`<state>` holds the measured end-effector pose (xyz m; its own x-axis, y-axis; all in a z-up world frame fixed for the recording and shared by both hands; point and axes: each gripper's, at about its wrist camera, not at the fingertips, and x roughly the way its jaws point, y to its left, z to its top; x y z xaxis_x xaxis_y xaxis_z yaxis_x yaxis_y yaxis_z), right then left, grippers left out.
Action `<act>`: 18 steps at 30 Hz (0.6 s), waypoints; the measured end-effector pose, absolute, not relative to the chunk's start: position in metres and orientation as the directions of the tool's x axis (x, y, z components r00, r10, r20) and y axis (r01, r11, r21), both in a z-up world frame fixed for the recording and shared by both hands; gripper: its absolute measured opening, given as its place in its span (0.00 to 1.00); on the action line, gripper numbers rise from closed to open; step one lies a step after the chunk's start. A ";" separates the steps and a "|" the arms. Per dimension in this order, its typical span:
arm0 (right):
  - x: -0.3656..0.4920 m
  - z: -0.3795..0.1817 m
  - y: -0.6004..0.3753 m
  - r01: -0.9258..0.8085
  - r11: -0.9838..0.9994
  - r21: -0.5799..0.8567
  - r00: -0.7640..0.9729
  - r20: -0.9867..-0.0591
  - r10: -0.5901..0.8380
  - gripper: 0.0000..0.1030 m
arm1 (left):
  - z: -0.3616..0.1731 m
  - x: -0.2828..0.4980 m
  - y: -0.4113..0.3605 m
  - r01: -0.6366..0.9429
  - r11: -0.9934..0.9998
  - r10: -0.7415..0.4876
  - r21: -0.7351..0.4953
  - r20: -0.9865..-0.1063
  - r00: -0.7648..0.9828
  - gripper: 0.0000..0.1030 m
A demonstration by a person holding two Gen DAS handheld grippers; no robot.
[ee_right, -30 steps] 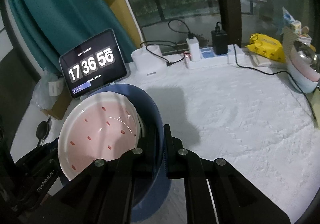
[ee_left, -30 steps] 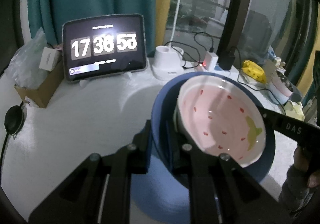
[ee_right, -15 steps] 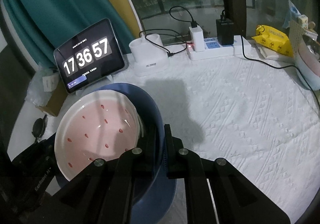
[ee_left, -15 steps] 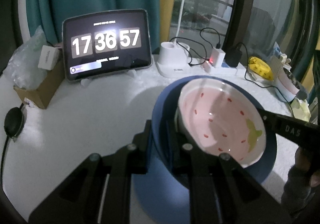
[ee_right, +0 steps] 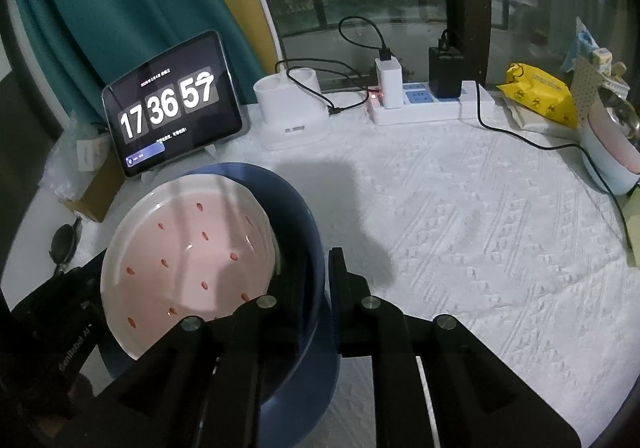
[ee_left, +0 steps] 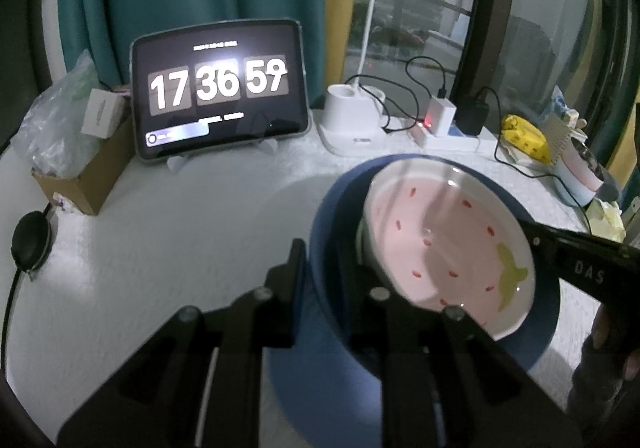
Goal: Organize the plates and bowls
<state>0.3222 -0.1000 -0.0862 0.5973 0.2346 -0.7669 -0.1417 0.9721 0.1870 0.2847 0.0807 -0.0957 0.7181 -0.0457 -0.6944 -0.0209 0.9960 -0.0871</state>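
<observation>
A pink strawberry-patterned bowl (ee_left: 444, 244) sits inside a larger dark blue bowl (ee_left: 332, 232). My left gripper (ee_left: 324, 264) is shut on the blue bowl's left rim, one finger outside and one inside. My right gripper (ee_right: 320, 272) is shut on the opposite rim of the blue bowl (ee_right: 296, 215); the pink bowl (ee_right: 188, 260) shows to its left. Both bowls are held above the white tablecloth. The right gripper's black finger (ee_left: 576, 256) shows at the right of the left wrist view.
A tablet clock (ee_left: 220, 87) stands at the back. A cardboard box with a plastic bag (ee_left: 72, 151) is at back left. A white lamp base (ee_right: 292, 111), power strip (ee_right: 424, 103), yellow pack (ee_right: 540, 91) and a pink container (ee_right: 612, 143) line the back and right.
Both grippers keep hold of the blue bowl's rim. The views have drawn back and up slightly, so the table's back objects sit lower and farther; the bowls rise with the grippers.
</observation>
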 end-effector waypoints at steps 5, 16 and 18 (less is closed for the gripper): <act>0.319 -0.086 -0.101 -0.140 0.975 0.173 0.596 -0.771 0.223 0.18 | -0.095 0.283 0.080 -0.032 0.997 -0.030 -0.075 -0.704 0.710 0.17; 0.310 -0.079 -0.105 -0.137 0.980 0.143 0.623 -0.757 0.197 0.26 | -0.091 0.276 0.082 -0.061 0.996 -0.007 -0.072 -0.702 0.712 0.18; 0.309 -0.075 -0.106 -0.132 0.982 0.134 0.638 -0.746 0.188 0.32 | -0.087 0.275 0.083 -0.059 0.995 -0.014 -0.081 -0.696 0.718 0.19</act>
